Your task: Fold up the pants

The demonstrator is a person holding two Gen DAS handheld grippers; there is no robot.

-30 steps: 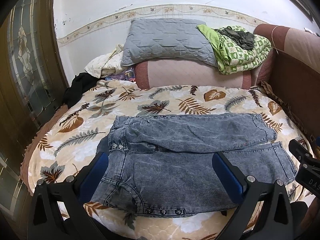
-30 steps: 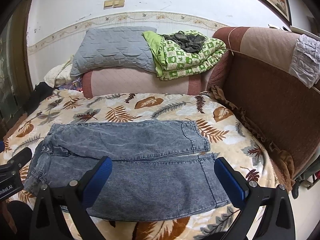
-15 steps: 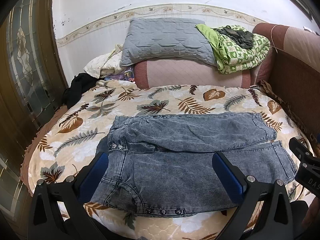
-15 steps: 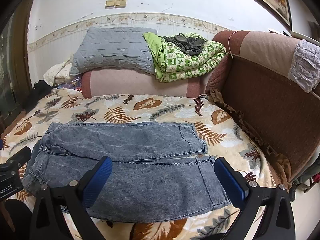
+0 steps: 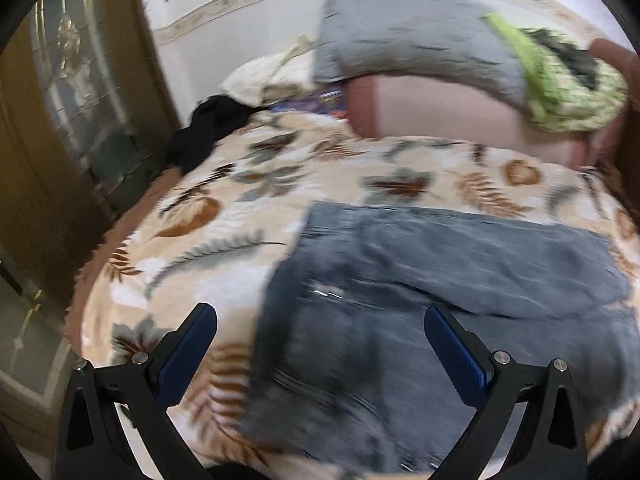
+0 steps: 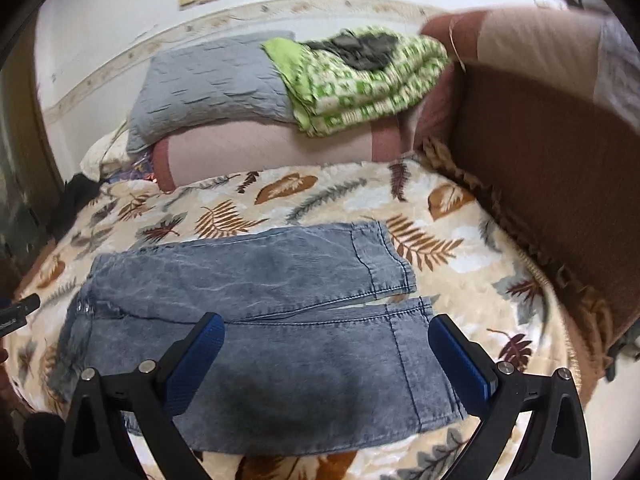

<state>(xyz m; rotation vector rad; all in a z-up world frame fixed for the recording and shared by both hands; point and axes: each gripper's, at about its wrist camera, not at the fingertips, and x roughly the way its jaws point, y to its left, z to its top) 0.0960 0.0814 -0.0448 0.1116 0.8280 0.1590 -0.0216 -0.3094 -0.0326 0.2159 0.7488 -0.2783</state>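
Observation:
Grey-blue denim pants (image 5: 460, 292) lie flat on the leaf-patterned bedspread (image 5: 224, 248), waist to the left, both legs stretched to the right. My left gripper (image 5: 320, 332) hangs open above the waist end, nothing between its blue pads; this view is blurred. In the right wrist view the pants (image 6: 256, 280) show both leg hems at the right. My right gripper (image 6: 326, 344) is open over the nearer leg, close to its hem, holding nothing. The left gripper's black body (image 6: 16, 312) shows at the left edge.
A grey pillow (image 6: 212, 84) and a green checked blanket (image 6: 360, 80) rest on a pink bolster (image 6: 272, 148) at the back. A brown padded headboard (image 6: 540, 152) lines the right side. A dark garment (image 5: 208, 128) lies at the bed's far left, beside a glass-panelled door (image 5: 76, 92).
Both grippers have moved forward and lower toward the pants, which fill more of each view. The left view has swung left and blurred. The pants lie as before.

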